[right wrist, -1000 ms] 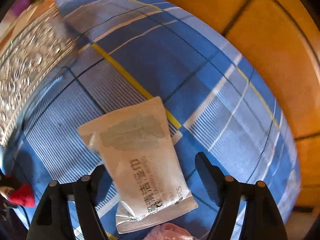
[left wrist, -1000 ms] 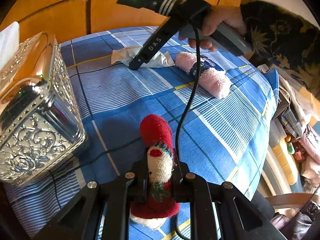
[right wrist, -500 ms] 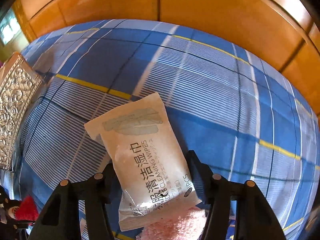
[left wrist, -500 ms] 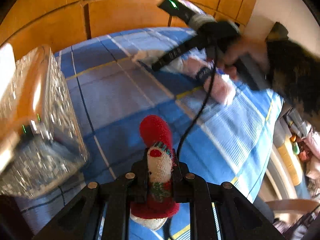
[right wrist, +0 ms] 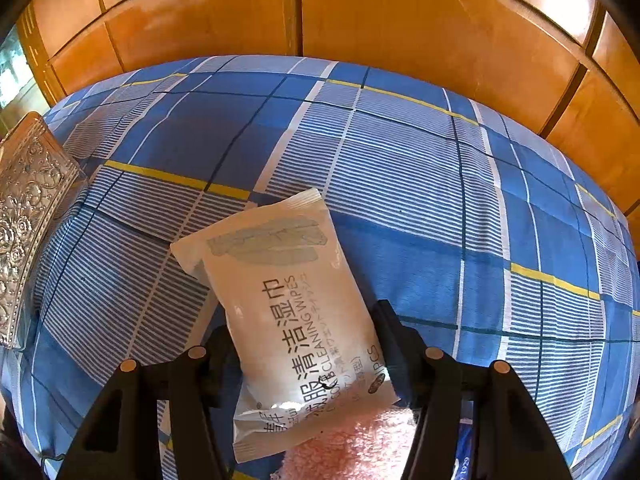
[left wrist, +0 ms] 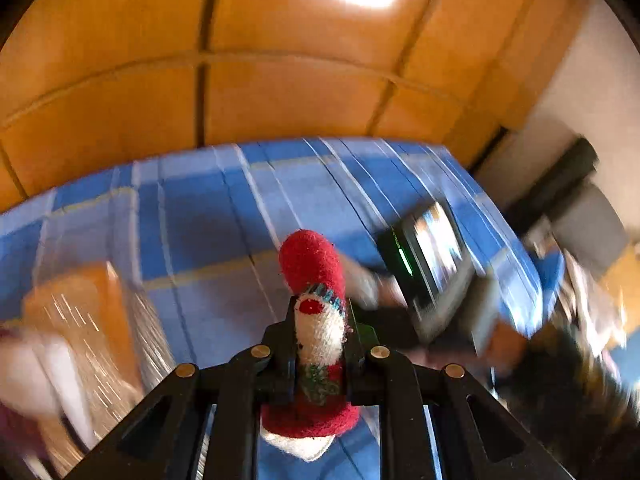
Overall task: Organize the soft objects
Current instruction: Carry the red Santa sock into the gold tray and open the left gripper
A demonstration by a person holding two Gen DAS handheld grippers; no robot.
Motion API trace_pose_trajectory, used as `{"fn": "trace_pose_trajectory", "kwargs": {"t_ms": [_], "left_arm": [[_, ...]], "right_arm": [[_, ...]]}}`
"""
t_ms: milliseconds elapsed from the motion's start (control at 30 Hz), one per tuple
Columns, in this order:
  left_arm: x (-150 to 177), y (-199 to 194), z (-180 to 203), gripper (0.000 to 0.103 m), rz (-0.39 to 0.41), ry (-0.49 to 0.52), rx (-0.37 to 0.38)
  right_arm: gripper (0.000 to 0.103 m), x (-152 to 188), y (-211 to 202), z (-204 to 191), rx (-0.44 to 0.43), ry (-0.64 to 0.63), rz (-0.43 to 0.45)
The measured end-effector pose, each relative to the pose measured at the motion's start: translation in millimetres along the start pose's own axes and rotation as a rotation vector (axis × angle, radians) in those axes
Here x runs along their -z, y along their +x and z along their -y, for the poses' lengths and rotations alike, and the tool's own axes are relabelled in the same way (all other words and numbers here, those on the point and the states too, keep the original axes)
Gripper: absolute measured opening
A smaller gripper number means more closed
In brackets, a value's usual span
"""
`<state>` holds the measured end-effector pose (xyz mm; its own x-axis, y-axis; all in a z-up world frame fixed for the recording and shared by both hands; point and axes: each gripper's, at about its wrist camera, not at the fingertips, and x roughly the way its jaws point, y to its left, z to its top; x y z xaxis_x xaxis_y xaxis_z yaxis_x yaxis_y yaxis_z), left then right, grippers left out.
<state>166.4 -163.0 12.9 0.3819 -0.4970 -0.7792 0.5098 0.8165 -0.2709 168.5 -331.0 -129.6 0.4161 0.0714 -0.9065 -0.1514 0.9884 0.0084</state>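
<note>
Blue plaid bedspread (left wrist: 208, 208) under orange wood panels. Left view, blurry: the left gripper (left wrist: 320, 344) is clenched on a red Santa sock (left wrist: 316, 320), lifted off the bed. Right view: the right gripper (right wrist: 304, 344) has been closing, jaws hugging a wipes pack (right wrist: 296, 312) lying on the bed, pink towel (right wrist: 352, 448) nearer, silver box (right wrist: 28, 216) far left.
</note>
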Motion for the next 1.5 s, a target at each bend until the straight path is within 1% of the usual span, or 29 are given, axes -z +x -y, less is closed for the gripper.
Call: {"fn": "trace_pose_trajectory", "kwargs": {"t_ms": [100,200,233,300,367,467,533,633,733,800,867,933,1033,1100,1200,1300,1433,1500], "left_arm": [[-35,-11,-30,0.016,0.035,-0.083,-0.042],[-60,-34,-63,0.016,0.091,-0.133,-0.122],[-67,-44,-79,0.016,0.112,-0.158,-0.154],[-73,-64,-110,0.016,0.15,-0.201,-0.218],[-72,-83,-140,0.016,0.175,-0.243,-0.275],[-59,-111,-186,0.016,0.196,-0.307,-0.35],[-41,-130,-214,0.016,0.202,-0.348,-0.393],[-5,-156,-244,0.016,0.217,-0.407,-0.423],[32,-178,-264,0.016,0.234,-0.458,-0.436],[64,-195,-275,0.016,0.249,-0.509,-0.44],[96,-211,-282,0.016,0.267,-0.553,-0.441],[126,-223,-285,0.016,0.28,-0.576,-0.456],[169,-238,-287,0.016,0.292,-0.632,-0.437],[196,-245,-286,0.016,0.291,-0.649,-0.442],[229,-245,-279,0.016,0.272,-0.67,-0.415],[252,-233,-269,0.017,0.246,-0.692,-0.377],[267,-211,-260,0.017,0.209,-0.713,-0.321],[272,-195,-256,0.017,0.178,-0.719,-0.312]], "right_arm": [[0.06,-4,5,-4,0.004,0.005,0.002],[0.06,-3,4,-2,0.003,0.016,0.001],[0.06,-5,5,-3,0.003,0.017,-0.001],[0.06,-5,5,-3,0.007,0.019,-0.005],[0.06,-6,5,-3,0.011,0.017,-0.006],[0.06,-5,4,-4,0.02,0.012,-0.002],[0.06,-5,5,-6,0.028,0.006,0.001],[0.059,-5,5,-8,0.04,0.003,0.002],[0.059,-5,5,-9,0.054,0.003,-0.001],[0.059,-6,5,-11,0.065,0.006,-0.005],[0.059,-6,5,-12,0.077,0.01,-0.011],[0.059,-7,5,-14,0.092,0.009,-0.015],[0.059,-8,6,-17,0.115,0.009,-0.02],[0.059,-7,5,-18,0.126,0.012,-0.019],[0.059,-7,5,-21,0.147,0.023,-0.022],[0.059,-8,5,-23,0.17,0.023,-0.027],[0.058,-10,4,-28,0.205,0.023,-0.035],[0.058,-11,4,-30,0.221,0.023,-0.038]]}}
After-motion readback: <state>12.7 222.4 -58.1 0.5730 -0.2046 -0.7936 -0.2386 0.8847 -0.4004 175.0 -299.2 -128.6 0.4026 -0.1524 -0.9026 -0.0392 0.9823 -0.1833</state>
